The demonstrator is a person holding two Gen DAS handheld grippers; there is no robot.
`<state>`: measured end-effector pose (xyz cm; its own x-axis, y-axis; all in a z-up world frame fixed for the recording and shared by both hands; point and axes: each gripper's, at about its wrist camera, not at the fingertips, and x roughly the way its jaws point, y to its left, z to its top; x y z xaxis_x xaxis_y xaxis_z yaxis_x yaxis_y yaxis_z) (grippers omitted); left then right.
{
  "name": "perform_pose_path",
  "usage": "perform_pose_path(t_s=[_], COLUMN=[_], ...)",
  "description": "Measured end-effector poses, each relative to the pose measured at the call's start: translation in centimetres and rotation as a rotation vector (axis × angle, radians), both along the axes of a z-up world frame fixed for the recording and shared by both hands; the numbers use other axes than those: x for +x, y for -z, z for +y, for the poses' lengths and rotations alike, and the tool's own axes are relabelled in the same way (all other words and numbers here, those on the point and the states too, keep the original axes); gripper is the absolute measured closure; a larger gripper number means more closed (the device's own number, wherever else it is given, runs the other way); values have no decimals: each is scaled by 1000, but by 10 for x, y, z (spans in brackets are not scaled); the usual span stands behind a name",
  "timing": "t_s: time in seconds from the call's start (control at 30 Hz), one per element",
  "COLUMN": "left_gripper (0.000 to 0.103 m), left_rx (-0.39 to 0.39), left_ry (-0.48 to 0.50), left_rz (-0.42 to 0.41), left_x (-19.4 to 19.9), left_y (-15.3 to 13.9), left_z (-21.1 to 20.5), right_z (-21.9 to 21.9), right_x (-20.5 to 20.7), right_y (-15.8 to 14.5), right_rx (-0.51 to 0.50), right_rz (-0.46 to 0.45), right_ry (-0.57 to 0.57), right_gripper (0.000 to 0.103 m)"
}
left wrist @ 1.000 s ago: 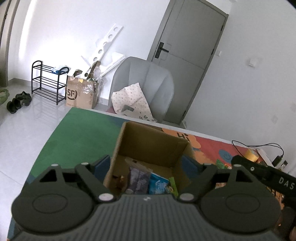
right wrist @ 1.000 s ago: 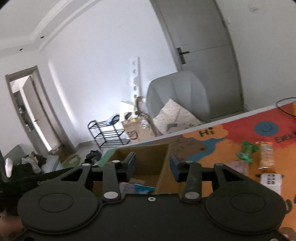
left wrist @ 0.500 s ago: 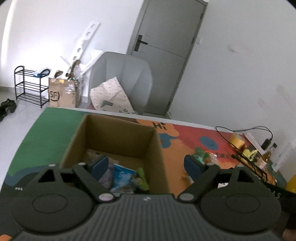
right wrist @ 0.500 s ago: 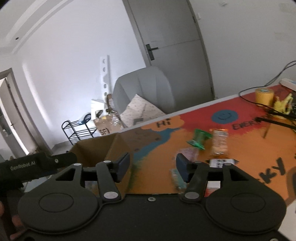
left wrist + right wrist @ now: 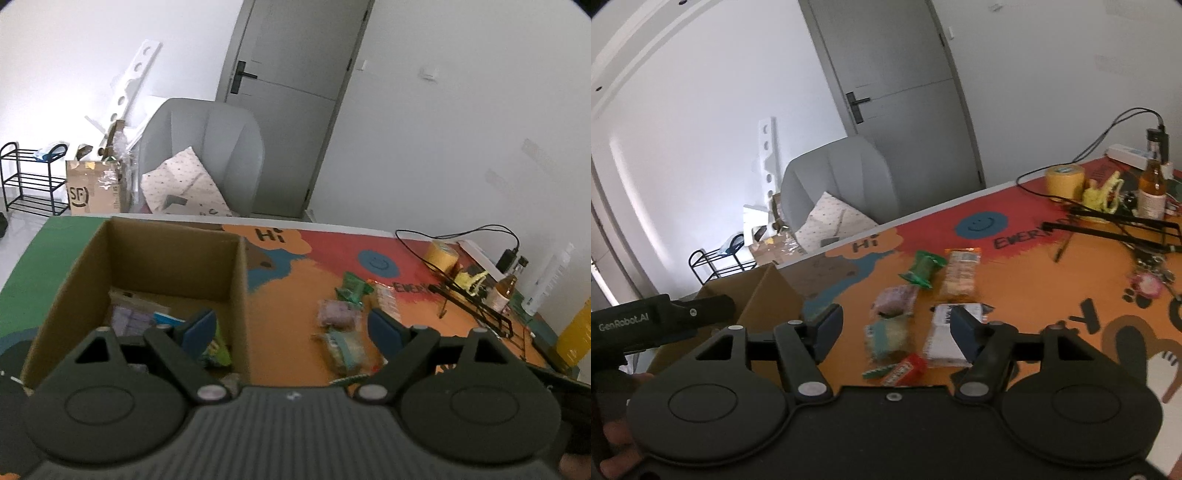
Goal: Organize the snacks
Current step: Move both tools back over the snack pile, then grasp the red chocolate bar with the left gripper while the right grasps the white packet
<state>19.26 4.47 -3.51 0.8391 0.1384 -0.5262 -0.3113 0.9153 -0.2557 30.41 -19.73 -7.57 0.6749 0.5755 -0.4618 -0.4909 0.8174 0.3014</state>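
Note:
An open cardboard box (image 5: 240, 295) stands on the colourful mat, with several snack packets inside it (image 5: 136, 317). Loose snacks lie to its right: a green packet (image 5: 921, 267), an orange biscuit pack (image 5: 960, 275), a purple packet (image 5: 895, 299), a pale green pack (image 5: 886, 338), a white pack (image 5: 945, 334) and a red-green bar (image 5: 897, 371). My left gripper (image 5: 291, 330) is open and empty, straddling the box's right wall. My right gripper (image 5: 892, 325) hovers above the loose snacks, its jaws opening, nothing pressed between them. The left gripper's body (image 5: 661, 319) shows at the left of the right wrist view.
At the mat's far right are a yellow tape roll (image 5: 1063, 182), a brown bottle (image 5: 1152, 190), a yellow toy (image 5: 1102, 194), black cables and a black frame (image 5: 1115, 221), keys with a pink charm (image 5: 1148, 284). A grey chair (image 5: 207, 155) stands beyond the table.
Both views have swung right, from over the box toward the loose snacks. The right gripper's jaws have widened; the left stays wide open.

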Motion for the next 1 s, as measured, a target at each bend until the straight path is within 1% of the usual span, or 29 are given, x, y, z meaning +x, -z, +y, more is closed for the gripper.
perform_pose_path(t_s=[0.37, 0.5, 0.67, 0.73, 0.9, 1.0], left_gripper=[15, 15, 18, 21, 38, 42], left_rx=[8, 19, 18, 18, 7, 9], left_ry=[76, 83, 115, 121, 142, 154], left_rz=[3, 0, 31, 41, 86, 111], left_x=[22, 29, 42, 46, 58, 64], left_y=[3, 8, 20, 25, 39, 49], left_z=[-37, -48, -61, -65, -69, -70], right_z=[-38, -51, -63, -67, -69, -66], right_x=[9, 14, 22, 25, 32, 35], right_y=[8, 14, 25, 29, 37, 41], right_rx=[5, 7, 14, 16, 21, 20], right_rz=[20, 32, 55, 65, 84, 94], right_ry=[60, 72, 86, 90, 91, 86], right_gripper=[38, 38, 38, 38, 38, 38])
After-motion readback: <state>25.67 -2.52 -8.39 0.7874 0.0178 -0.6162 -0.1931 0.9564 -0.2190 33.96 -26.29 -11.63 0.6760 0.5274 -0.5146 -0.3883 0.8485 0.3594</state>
